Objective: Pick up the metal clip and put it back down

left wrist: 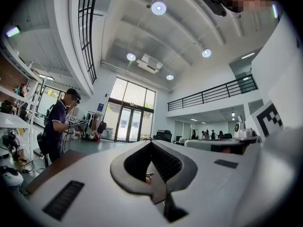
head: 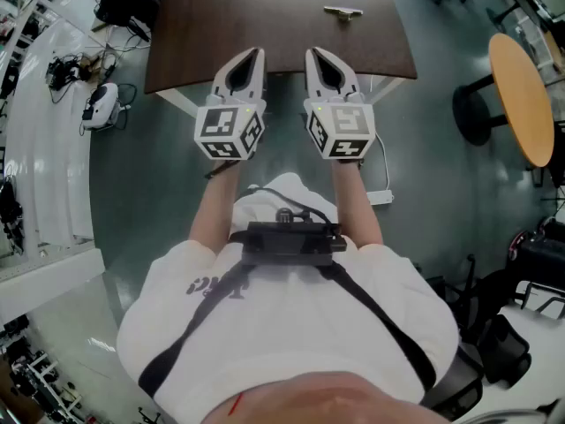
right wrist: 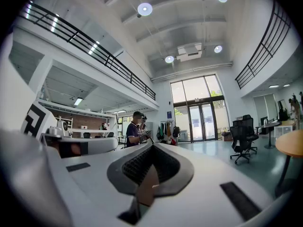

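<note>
**Desk:** Where does the metal clip [head: 342,11] lie?

**Photographer:** Flat on the dark brown tabletop [head: 221,25], in its right half. It is nearer the right edge than the left and well back from the near edge. Nothing touches it.

**Desk:** And the two tongs?

**Photographer:** They are side by side over the middle of the near edge, tips pointing across the table. The left gripper [head: 255,55] and the right gripper [head: 313,55] sit just beside each other without touching. Their marker cubes hang off the tabletop on the person's side. Both are well apart from the clip, which lies ahead of the right gripper and slightly to its right.

**Desk:** How do the jaws stand?

**Photographer:** Together on both. In the left gripper view the two jaws meet at their tips, with only the ribbed, loop-shaped hollow behind them, and nothing is clamped there. The right gripper view shows the same: tips closed on each other, holding nothing.

**Desk:** Anything else in the frame?

**Photographer:** The wearer, in a white shirt, carries a black box [head: 287,237] on a chest harness. A person in a dark shirt and cap [left wrist: 59,126] stands beyond the table. A round wooden table [head: 521,95] stands off to the right on the grey floor, and black office chairs [right wrist: 244,138] stand before the glass doors.
</note>
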`<state>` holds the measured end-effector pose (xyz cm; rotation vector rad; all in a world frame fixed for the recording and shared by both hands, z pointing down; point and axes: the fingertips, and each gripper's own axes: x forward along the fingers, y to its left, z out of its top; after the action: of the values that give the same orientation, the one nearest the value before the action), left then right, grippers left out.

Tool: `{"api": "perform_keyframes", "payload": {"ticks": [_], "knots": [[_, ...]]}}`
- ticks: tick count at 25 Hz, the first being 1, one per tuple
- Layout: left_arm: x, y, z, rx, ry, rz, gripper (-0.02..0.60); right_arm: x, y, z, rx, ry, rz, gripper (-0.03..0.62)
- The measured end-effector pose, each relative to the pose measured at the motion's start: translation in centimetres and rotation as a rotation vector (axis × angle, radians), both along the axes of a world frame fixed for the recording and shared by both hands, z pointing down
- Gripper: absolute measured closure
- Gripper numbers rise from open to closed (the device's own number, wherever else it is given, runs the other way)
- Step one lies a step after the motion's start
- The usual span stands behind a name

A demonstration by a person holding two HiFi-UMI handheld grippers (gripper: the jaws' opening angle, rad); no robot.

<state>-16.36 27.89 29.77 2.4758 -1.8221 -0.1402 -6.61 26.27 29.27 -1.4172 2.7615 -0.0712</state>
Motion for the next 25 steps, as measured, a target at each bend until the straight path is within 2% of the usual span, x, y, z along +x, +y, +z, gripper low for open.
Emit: {"api": "perform_keyframes", "payload": {"ticks": [7, 18, 25], "knots": [[1.2, 0.0, 1.2, -0.025, 0.023, 0.01, 0.568, 1.4, 0.1, 0.7, -0.017, -0.006, 0.001, 0.588], [10.3, -0.9, 4.1, -0.078, -0.001, 0.033, 0.569, 10.4, -1.4, 2.8, -0.059, -0.085, 0.014, 0.588], [10.5, -5.0, 4.8, -0.078, 0.01, 0.061, 0.569, 10.5, -4.9, 4.0, -0.063, -0.062, 0.047, 0.588]]}}
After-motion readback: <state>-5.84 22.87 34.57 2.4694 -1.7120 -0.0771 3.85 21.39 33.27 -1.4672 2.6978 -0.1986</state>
